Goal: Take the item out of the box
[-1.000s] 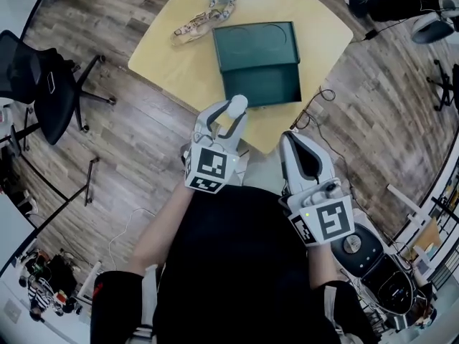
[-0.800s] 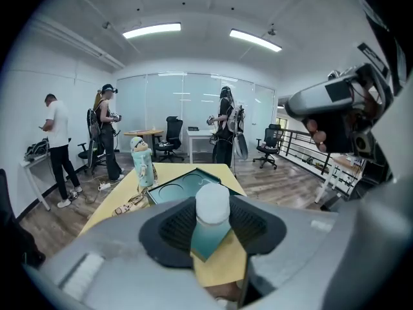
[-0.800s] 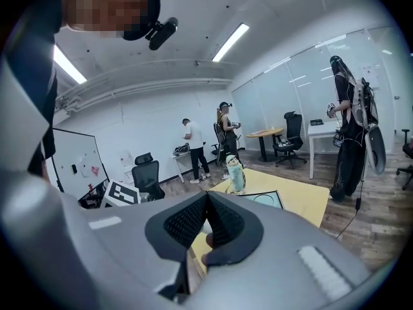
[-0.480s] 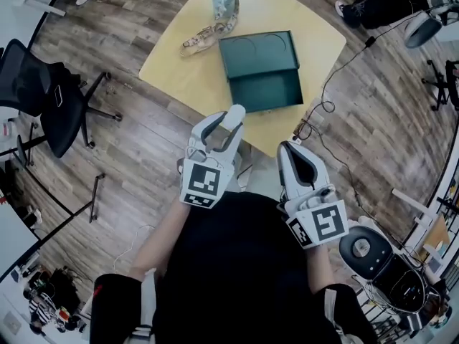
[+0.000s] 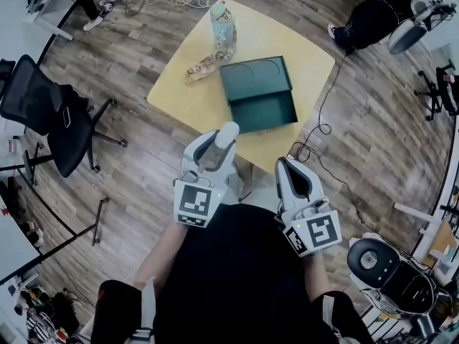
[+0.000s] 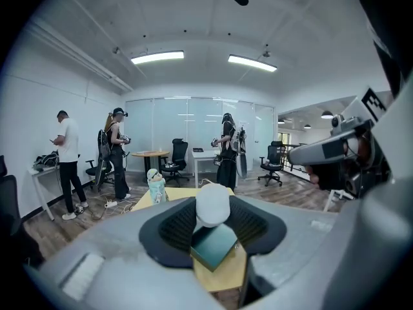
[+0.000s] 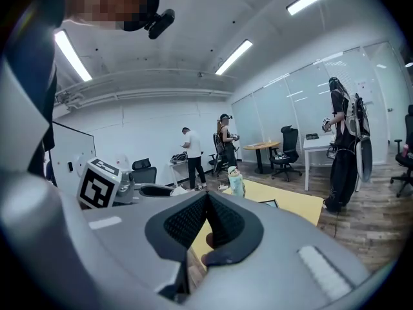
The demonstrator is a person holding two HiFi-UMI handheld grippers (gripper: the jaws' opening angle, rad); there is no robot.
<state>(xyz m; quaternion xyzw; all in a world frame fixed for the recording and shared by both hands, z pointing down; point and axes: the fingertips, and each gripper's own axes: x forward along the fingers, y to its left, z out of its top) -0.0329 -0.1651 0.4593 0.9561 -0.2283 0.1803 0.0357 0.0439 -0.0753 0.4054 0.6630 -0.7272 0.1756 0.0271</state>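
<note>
On the yellow table (image 5: 185,95) lies the dark green box (image 5: 259,95), open, with its lid laid back; nothing shows inside it. My left gripper (image 5: 221,136) hangs in front of the table's near edge, shut on a white rounded item (image 5: 228,130). In the left gripper view that item (image 6: 213,204) sits between the black pads, with the box (image 6: 216,245) seen beyond it. My right gripper (image 5: 290,165) is held beside it, off the table, and its pads (image 7: 208,202) meet with nothing between them.
A pale figure-shaped bottle (image 5: 223,20) and a patterned strap-like thing (image 5: 201,68) lie behind the box. A black office chair (image 5: 43,110) stands left, cables (image 5: 320,127) trail right of the table, and a round device (image 5: 380,262) sits lower right. People (image 6: 66,163) stand further off.
The view has drawn back: table and box now look smaller and further away. Both grippers sit lower in the frame, the left still holding the white item.
</note>
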